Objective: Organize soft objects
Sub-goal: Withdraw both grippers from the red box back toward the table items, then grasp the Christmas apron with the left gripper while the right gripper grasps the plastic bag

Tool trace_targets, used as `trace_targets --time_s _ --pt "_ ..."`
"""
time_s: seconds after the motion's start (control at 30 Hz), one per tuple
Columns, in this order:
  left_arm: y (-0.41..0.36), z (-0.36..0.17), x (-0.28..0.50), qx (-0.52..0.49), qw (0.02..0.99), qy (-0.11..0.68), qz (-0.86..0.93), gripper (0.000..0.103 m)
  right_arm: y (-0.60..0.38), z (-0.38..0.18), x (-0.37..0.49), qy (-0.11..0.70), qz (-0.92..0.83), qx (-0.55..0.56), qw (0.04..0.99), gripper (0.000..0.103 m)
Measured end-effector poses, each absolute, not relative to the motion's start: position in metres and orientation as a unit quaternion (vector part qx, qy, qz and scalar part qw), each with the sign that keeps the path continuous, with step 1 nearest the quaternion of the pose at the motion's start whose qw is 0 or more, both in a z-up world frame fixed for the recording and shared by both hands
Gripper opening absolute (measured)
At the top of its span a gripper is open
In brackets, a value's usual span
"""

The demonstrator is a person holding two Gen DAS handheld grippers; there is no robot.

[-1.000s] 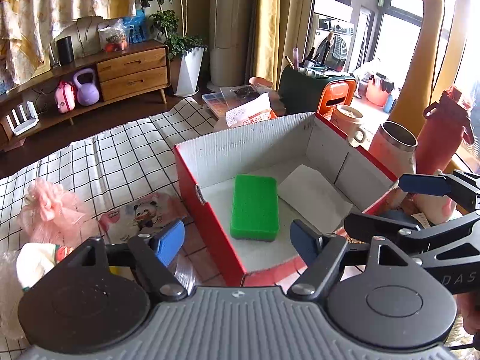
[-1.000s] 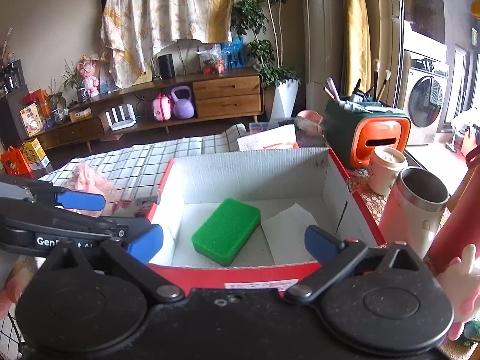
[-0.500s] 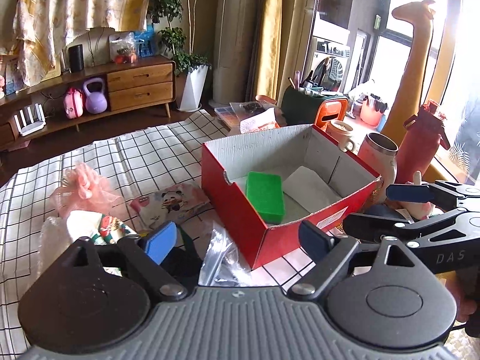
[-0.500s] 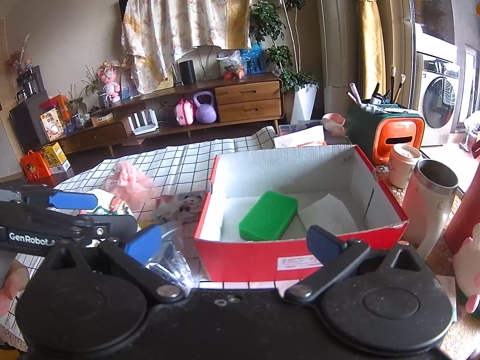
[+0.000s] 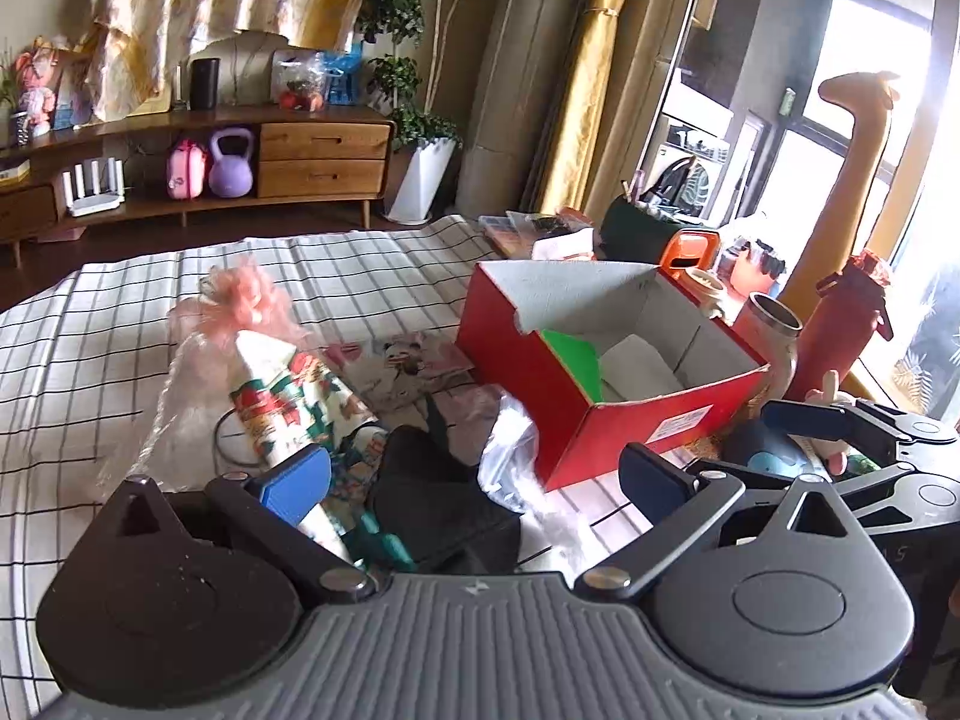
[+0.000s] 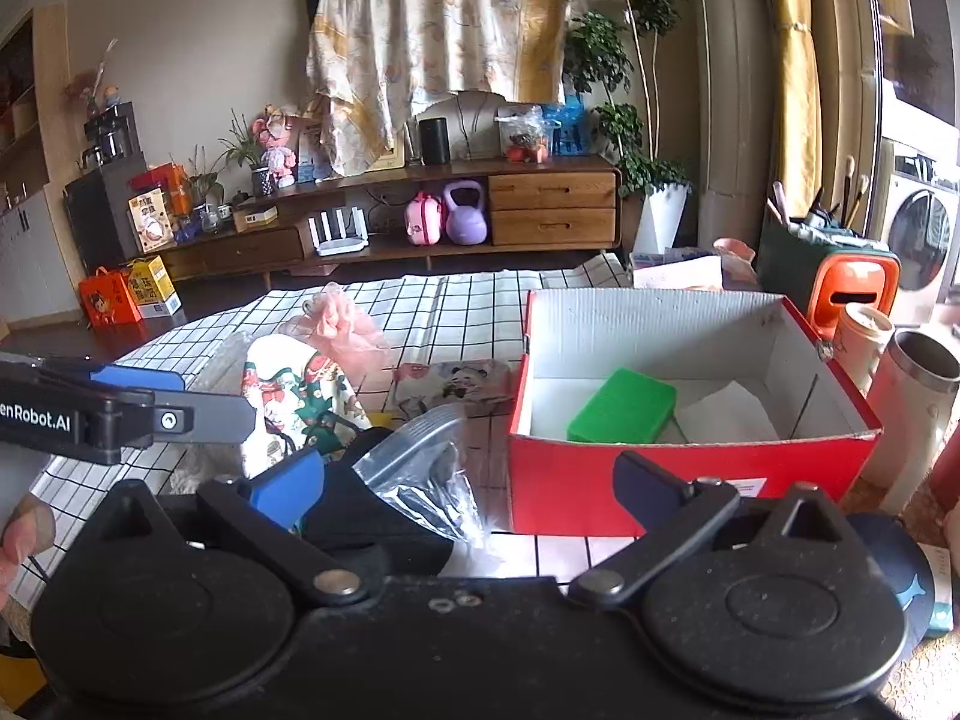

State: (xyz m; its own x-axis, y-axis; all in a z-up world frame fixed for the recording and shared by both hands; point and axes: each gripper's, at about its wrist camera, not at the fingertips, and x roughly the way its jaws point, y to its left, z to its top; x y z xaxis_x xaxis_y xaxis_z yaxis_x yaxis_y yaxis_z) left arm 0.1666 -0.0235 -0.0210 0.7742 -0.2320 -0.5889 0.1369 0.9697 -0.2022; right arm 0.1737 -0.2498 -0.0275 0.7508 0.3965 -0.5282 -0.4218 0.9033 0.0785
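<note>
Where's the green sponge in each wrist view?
Left wrist: green sponge right of centre, mostly hidden behind the near wall of the red box.
Right wrist: green sponge right of centre, lying in full view on the box floor.
Shared landmark: purple kettlebell under the wooden sideboard.

Wooden sideboard (image 6: 456, 210) against wall; yellow curtains (image 5: 594, 90); bright window (image 5: 888, 60).

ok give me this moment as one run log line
left gripper: open, jaws just been opening, nothing gripped | right gripper: open, empty | green sponge: in red box | black cloth: on table, left of box
</note>
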Motion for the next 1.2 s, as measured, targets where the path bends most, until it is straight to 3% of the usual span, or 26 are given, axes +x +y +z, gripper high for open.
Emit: trace_targets --time_s 0.47,0.6,1.2 --pt "0.016 -0.060 0.152 -0.077 0.946 0.315 -0.025 0.103 -0.225 -0.066 0.158 0.307 0.243 -0.038 0.920 0.103" --pt "0.020 -0.071 0.153 -0.072 0.947 0.313 -0.007 0.103 -0.219 -0.079 0.159 0.318 0.214 -0.058 0.922 0.092" --pt "0.025 -0.115 0.191 -0.060 0.939 0.339 0.029 0.099 -0.225 -0.130 0.207 0.387 0.188 -0.033 0.902 0.066"
